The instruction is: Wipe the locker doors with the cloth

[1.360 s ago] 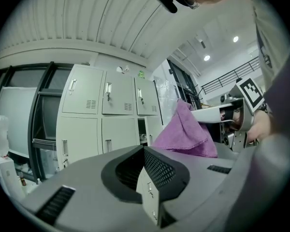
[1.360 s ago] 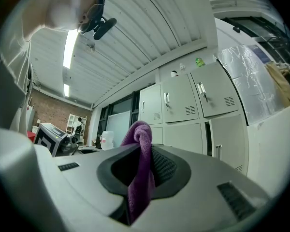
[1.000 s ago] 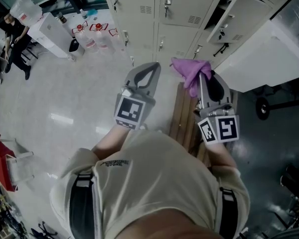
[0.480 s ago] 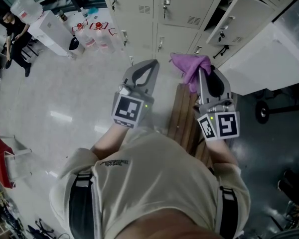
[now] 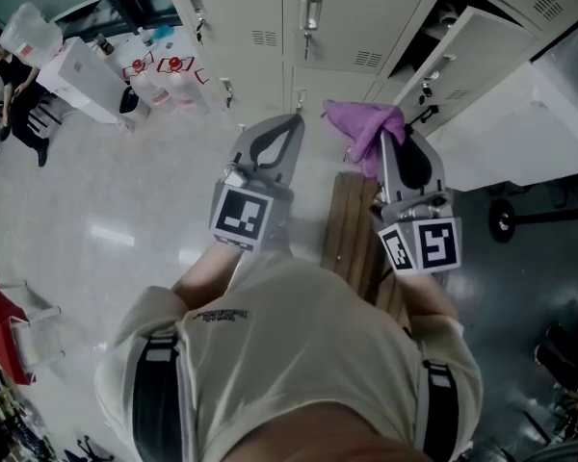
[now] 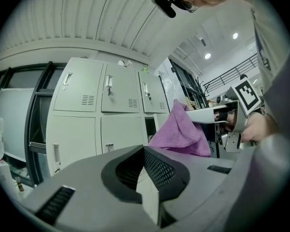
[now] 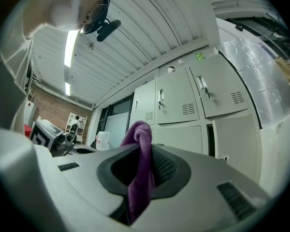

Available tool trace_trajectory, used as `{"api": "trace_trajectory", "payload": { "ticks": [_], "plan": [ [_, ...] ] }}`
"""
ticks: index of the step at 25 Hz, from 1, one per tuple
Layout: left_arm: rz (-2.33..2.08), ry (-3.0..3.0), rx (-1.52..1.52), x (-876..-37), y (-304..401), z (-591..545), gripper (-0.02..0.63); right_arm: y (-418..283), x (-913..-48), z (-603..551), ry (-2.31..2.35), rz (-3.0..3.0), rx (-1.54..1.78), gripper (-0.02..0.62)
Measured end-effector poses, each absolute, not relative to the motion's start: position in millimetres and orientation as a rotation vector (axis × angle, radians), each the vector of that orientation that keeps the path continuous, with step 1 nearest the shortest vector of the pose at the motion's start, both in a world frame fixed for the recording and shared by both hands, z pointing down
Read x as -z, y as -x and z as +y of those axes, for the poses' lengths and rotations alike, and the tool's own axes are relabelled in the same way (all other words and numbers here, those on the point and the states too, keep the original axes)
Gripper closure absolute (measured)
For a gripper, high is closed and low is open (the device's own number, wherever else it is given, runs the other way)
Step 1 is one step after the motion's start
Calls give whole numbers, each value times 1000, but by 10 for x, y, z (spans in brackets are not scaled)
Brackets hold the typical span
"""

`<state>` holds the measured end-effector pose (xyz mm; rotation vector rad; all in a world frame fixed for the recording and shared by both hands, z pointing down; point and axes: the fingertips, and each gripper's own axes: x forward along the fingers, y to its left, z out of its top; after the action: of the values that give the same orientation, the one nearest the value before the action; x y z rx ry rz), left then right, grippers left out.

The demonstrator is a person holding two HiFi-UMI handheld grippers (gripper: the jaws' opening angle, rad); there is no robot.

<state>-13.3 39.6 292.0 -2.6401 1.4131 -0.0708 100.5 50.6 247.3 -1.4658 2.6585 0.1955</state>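
A purple cloth is pinched in my right gripper, which is shut on it; in the right gripper view the cloth hangs down between the jaws. It also shows at the right of the left gripper view, cloth. My left gripper is shut with nothing in it, its jaws pressed together. Both point at the beige lockers, a short way off. One locker door at the right stands open.
A wooden bench lies under my right arm. Water bottles and a white dispenser stand at the far left by the lockers. A white panel leans at the right. A red object sits low left.
Both grippers and the view have shifted slightly toward the lockers; the cloth stays held in the right gripper.
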Motion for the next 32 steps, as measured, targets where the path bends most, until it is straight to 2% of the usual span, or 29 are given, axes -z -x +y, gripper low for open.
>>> {"api": "trace_trajectory", "payload": {
  "ticks": [20, 32],
  "plan": [
    [1273, 2731, 83, -2860, 340, -1116, 606, -703, -2460, -933, 1585, 2598, -164, 549],
    [1189, 2758, 35, -2794, 464, -1573, 606, -443, -2426, -1418, 1618, 2584, -201, 549]
  ]
}}
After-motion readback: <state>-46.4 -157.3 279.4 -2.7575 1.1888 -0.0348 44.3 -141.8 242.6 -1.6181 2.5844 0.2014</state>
